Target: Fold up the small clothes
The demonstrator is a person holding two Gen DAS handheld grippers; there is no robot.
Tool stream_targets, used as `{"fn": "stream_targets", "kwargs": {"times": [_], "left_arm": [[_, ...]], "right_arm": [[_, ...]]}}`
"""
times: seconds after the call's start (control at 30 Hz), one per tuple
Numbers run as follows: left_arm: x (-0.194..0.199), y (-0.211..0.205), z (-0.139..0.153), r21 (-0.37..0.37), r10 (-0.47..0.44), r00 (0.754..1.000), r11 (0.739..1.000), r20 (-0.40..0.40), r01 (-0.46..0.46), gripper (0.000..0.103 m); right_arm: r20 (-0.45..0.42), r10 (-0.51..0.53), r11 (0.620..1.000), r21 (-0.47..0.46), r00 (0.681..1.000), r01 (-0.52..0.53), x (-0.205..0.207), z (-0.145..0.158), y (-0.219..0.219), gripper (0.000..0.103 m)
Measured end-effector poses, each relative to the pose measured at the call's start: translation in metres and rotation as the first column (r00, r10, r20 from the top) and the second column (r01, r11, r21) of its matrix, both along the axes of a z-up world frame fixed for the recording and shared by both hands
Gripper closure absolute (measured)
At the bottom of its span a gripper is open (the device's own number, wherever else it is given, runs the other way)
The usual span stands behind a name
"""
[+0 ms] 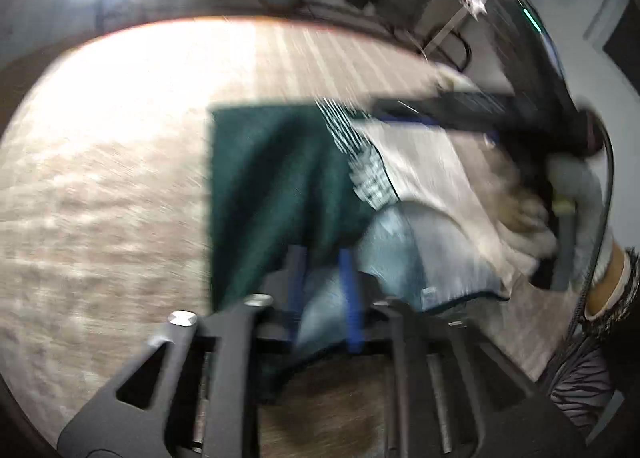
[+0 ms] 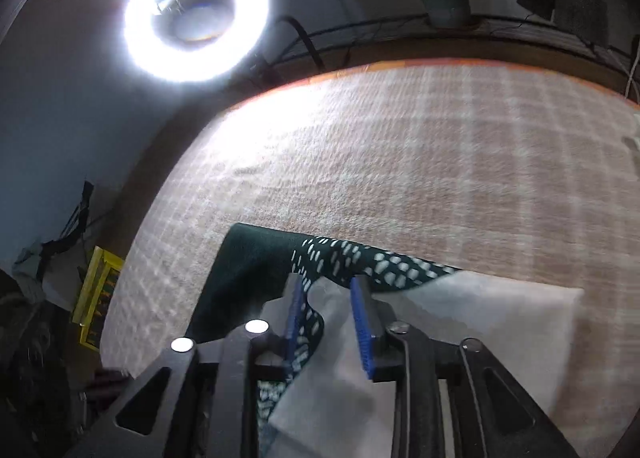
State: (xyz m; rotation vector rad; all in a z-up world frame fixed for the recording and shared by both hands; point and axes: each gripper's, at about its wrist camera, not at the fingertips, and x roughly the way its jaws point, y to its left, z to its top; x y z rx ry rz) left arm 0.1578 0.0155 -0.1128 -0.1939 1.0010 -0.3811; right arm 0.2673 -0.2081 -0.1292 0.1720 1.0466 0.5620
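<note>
A small garment lies on the checked pink cloth of the table (image 1: 120, 178). It is dark green (image 1: 272, 178) with a white-spotted band (image 1: 360, 154) and a pale whitish lining (image 1: 432, 170). My left gripper (image 1: 324, 258) is closed on its light blue-grey folded edge (image 1: 392, 250), between the blue pads. The right gripper (image 1: 432, 114) reaches in from the right of that view, over the garment's far edge. In the right wrist view my right gripper (image 2: 328, 286) is closed on the spotted band (image 2: 384, 266) and white lining (image 2: 500, 314). The image is motion-blurred.
A bright ring lamp (image 2: 196, 18) stands past the table's far left edge. A potted plant (image 2: 444, 6) and cables sit behind the table. A yellow box (image 2: 96, 294) is at the left, below the table edge. The person's gloved hand (image 1: 576, 194) holds the right gripper.
</note>
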Motion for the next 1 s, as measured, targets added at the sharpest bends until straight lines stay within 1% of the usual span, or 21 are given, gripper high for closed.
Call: {"fn": "stream_targets", "kwargs": {"times": [0.03, 0.07, 0.13, 0.2, 0.23, 0.3, 0.37, 0.47, 0.57, 0.63, 0.7, 0.77, 0.8, 0.83, 0.97, 1.0], "left_arm": [[-0.001, 0.009, 0.004, -0.005, 0.033, 0.999, 0.999, 0.023, -0.033, 0.053], [-0.001, 0.024, 0.007, -0.013, 0.076, 0.997, 0.997, 0.035, -0.075, 0.051], [0.002, 0.043, 0.003, -0.034, 0.121, 0.993, 0.992, 0.009, -0.120, 0.051], [0.010, 0.064, -0.008, -0.092, 0.168, 0.984, 0.981, -0.058, -0.172, 0.051], [0.013, 0.073, -0.017, -0.135, 0.176, 0.978, 0.972, -0.112, -0.190, 0.051], [0.015, 0.083, -0.031, -0.190, 0.186, 0.965, 0.957, -0.184, -0.220, 0.051], [0.018, 0.087, -0.041, -0.226, 0.182, 0.955, 0.945, -0.234, -0.235, 0.051], [0.022, 0.084, -0.049, -0.279, 0.158, 0.946, 0.930, -0.281, -0.238, 0.051], [0.027, 0.080, -0.053, -0.303, 0.150, 0.943, 0.921, -0.297, -0.242, 0.051], [0.033, 0.079, -0.053, -0.315, 0.142, 0.945, 0.919, -0.296, -0.237, 0.051], [0.039, 0.078, -0.055, -0.345, 0.134, 0.942, 0.907, -0.307, -0.242, 0.051], [0.044, 0.077, -0.056, -0.355, 0.136, 0.941, 0.901, -0.309, -0.247, 0.053], [0.048, 0.075, -0.057, -0.359, 0.130, 0.941, 0.901, -0.311, -0.243, 0.058], [0.050, 0.073, -0.058, -0.362, 0.124, 0.941, 0.901, -0.315, -0.240, 0.060], [0.060, 0.062, -0.057, -0.359, 0.106, 0.948, 0.908, -0.301, -0.215, 0.061], [0.063, 0.058, -0.056, -0.349, 0.103, 0.950, 0.914, -0.293, -0.207, 0.065]], "right_arm": [[0.014, -0.014, 1.000, 0.010, 1.000, 0.014, -0.006, 0.008, -0.010, 0.069], [0.018, -0.024, 0.999, 0.022, 1.000, 0.024, -0.013, 0.013, -0.019, 0.069], [0.011, -0.058, 0.997, 0.045, 0.998, 0.057, -0.026, 0.018, -0.045, 0.069], [-0.016, -0.099, 0.993, 0.059, 0.995, 0.100, -0.036, 0.017, -0.070, 0.064], [-0.045, -0.129, 0.988, 0.076, 0.991, 0.132, -0.042, 0.012, -0.087, 0.064], [-0.102, -0.164, 0.978, 0.114, 0.981, 0.175, -0.051, 0.002, -0.110, 0.063], [-0.163, -0.197, 0.966, 0.135, 0.967, 0.219, -0.061, -0.013, -0.129, 0.063], [-0.234, -0.204, 0.955, 0.167, 0.950, 0.246, -0.071, -0.031, -0.146, 0.063], [-0.287, -0.185, 0.941, 0.222, 0.940, 0.253, -0.076, -0.045, -0.150, 0.064], [-0.295, -0.184, 0.935, 0.243, 0.938, 0.259, -0.076, -0.050, -0.153, 0.065], [-0.313, -0.173, 0.919, 0.289, 0.934, 0.267, -0.073, -0.054, -0.155, 0.065], [-0.323, -0.163, 0.906, 0.326, 0.932, 0.271, -0.070, -0.059, -0.157, 0.067], [-0.326, -0.156, 0.902, 0.337, 0.932, 0.269, -0.069, -0.061, -0.155, 0.069], [-0.327, -0.148, 0.899, 0.348, 0.933, 0.265, -0.067, -0.063, -0.156, 0.069], [-0.320, -0.126, 0.887, 0.387, 0.939, 0.252, -0.058, -0.069, -0.140, 0.070], [-0.316, -0.128, 0.885, 0.391, 0.940, 0.252, -0.056, -0.069, -0.138, 0.072]]}}
